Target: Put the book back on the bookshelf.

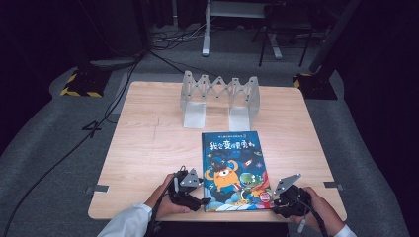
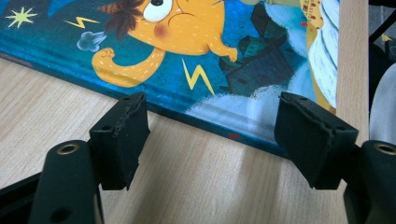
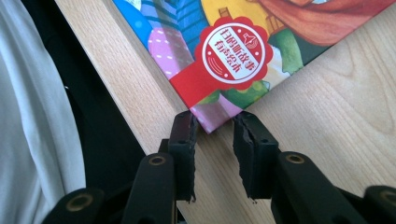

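Right gripper jaws narrow, straddling picture book near corner; left gripper wide by book's spine edge.

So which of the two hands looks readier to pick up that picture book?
The right, probably. The right gripper has its jaws narrowed around the book's near corner, while the left gripper is wide open beside the book's edge, not around it.
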